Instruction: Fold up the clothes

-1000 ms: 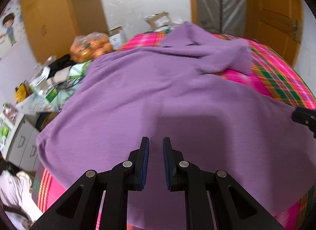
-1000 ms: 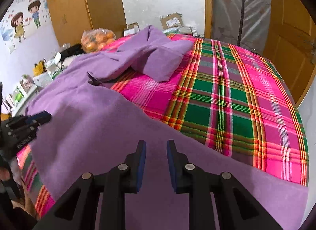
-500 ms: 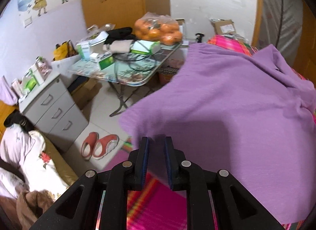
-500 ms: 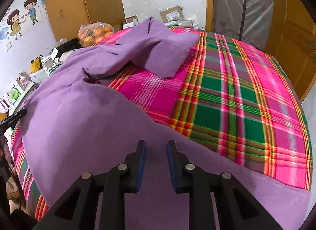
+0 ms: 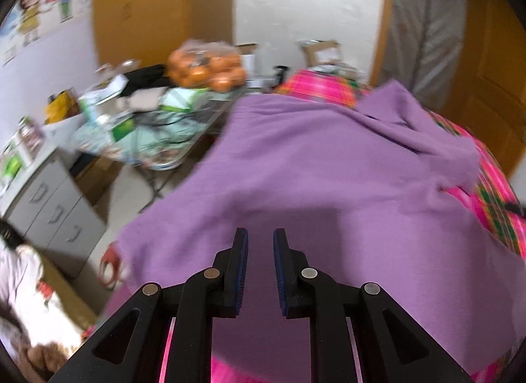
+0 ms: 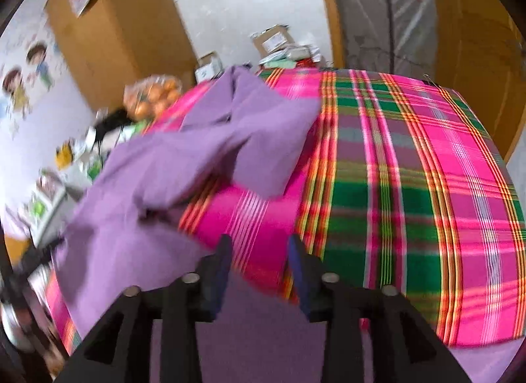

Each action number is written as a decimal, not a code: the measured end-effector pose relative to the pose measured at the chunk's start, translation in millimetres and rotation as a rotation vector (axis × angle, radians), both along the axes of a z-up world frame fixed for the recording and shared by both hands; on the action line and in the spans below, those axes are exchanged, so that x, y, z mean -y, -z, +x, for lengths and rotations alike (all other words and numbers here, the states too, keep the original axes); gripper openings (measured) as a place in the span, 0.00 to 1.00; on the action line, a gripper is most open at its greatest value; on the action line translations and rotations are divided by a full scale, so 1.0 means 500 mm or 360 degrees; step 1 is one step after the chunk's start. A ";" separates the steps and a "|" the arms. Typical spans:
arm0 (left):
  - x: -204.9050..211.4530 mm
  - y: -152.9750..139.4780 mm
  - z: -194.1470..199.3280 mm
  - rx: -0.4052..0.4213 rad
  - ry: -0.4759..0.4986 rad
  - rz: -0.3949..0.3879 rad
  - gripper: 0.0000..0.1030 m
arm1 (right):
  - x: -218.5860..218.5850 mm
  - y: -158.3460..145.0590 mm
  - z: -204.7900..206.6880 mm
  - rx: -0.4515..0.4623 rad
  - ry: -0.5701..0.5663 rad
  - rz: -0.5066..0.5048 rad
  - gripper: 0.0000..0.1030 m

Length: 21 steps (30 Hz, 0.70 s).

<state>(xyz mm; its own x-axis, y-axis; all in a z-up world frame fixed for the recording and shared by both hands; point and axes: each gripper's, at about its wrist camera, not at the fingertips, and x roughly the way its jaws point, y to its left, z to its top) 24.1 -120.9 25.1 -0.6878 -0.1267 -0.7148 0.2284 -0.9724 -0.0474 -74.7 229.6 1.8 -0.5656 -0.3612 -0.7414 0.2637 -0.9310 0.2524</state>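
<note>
My left tongs [image 5: 259, 244] and right tongs [image 6: 258, 246] both stand spread, gripping nothing. The purple garment [image 5: 328, 165] sprawls across the plaid bed [image 6: 411, 185], one edge overhanging; I judge a careless tug could drag it floorward.

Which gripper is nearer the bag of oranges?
Left. The left gripper faces the bag of oranges over the garment's edge; the right gripper sits farther across the bed.
</note>
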 end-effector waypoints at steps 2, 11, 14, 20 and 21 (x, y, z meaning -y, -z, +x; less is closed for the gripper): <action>-0.033 0.006 -0.011 0.0014 0.0074 0.0014 0.17 | -0.010 -0.007 -0.039 0.0025 0.0054 -0.0080 0.40; -0.096 0.040 -0.032 0.0064 0.0225 0.0058 0.17 | -0.036 0.043 -0.241 0.0277 0.0286 -0.0399 0.43; -0.096 0.048 -0.032 0.0059 0.0230 0.0061 0.17 | -0.025 0.068 -0.275 0.0345 0.0248 -0.0437 0.34; -0.091 0.048 -0.024 0.0042 0.0221 0.0074 0.17 | 0.085 -0.039 -0.216 -0.0027 -0.0054 -0.0331 0.12; -0.089 0.048 -0.022 0.0041 0.0216 0.0075 0.17 | 0.122 -0.060 -0.196 -0.0078 -0.0156 -0.0308 0.12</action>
<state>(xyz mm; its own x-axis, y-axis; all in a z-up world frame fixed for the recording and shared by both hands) 13.1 -76.4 1.0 -0.6775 0.0005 -0.7355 0.0969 -0.9912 -0.0899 -172.5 168.7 31.5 -0.5543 -0.5491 -0.6255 0.3669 -0.8357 0.4085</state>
